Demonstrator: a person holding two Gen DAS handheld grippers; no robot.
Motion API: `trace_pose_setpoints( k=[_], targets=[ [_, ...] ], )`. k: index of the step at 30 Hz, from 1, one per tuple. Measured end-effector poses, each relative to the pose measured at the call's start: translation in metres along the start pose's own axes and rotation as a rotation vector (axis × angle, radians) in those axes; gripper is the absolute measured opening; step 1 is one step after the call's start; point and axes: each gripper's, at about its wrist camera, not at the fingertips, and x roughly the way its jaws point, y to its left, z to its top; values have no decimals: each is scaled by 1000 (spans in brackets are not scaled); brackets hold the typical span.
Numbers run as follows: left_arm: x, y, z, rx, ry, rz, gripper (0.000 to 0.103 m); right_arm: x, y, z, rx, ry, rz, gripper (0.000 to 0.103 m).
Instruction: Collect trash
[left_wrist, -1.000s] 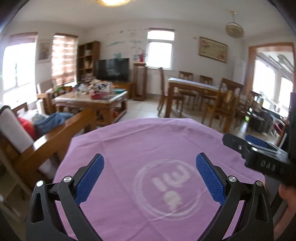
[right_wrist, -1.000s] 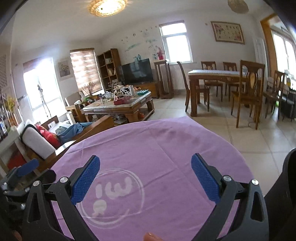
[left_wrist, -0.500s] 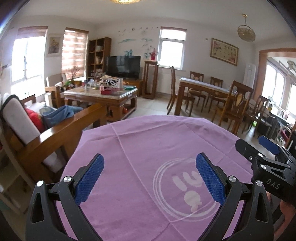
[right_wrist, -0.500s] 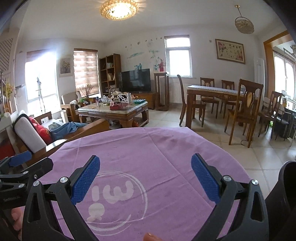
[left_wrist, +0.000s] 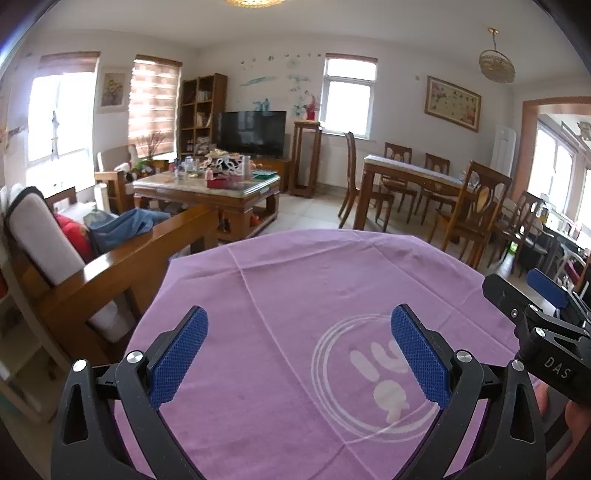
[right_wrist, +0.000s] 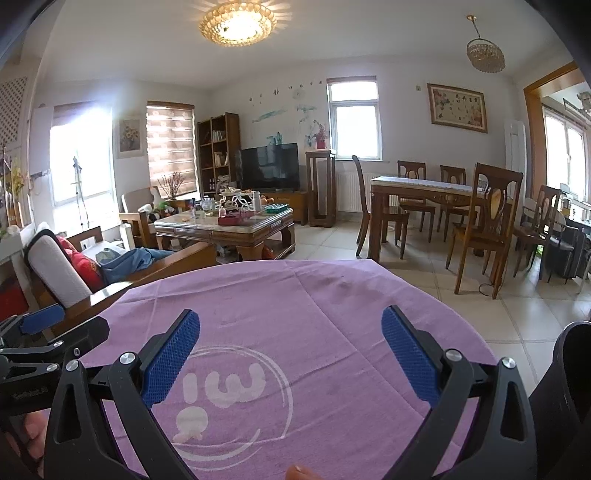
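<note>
Both grippers hover over a round table under a purple cloth (left_wrist: 295, 288) printed with a white circular logo (left_wrist: 373, 376). My left gripper (left_wrist: 299, 332) is open, its blue pads wide apart with nothing between them. My right gripper (right_wrist: 291, 332) is also open and holds nothing. The right gripper (left_wrist: 546, 332) shows at the right edge of the left wrist view, and the left gripper (right_wrist: 44, 343) at the left edge of the right wrist view. I see no trash on the purple cloth (right_wrist: 314, 314). A dark rounded object (right_wrist: 569, 387) stands at the lower right.
A wooden sofa (left_wrist: 110, 273) with a grey cushion, red pillow and blue cloth stands left of the table. Beyond is a cluttered coffee table (left_wrist: 207, 184), a TV (left_wrist: 253, 133) and a dining table (left_wrist: 413, 173) with several chairs. Tiled floor (right_wrist: 480, 306) lies to the right.
Both cameras have tilted up and drawn back, showing more of the room and ceiling. The logo has shifted right in the left wrist view. Both grippers stay open.
</note>
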Motion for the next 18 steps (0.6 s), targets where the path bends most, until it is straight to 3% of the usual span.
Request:
trace_pose_setpoints(
  k=[18],
  targets=[
    [-5, 0, -3, -5, -15, -8, 98, 0, -2, -1, 2, -1, 2, 98]
  ],
)
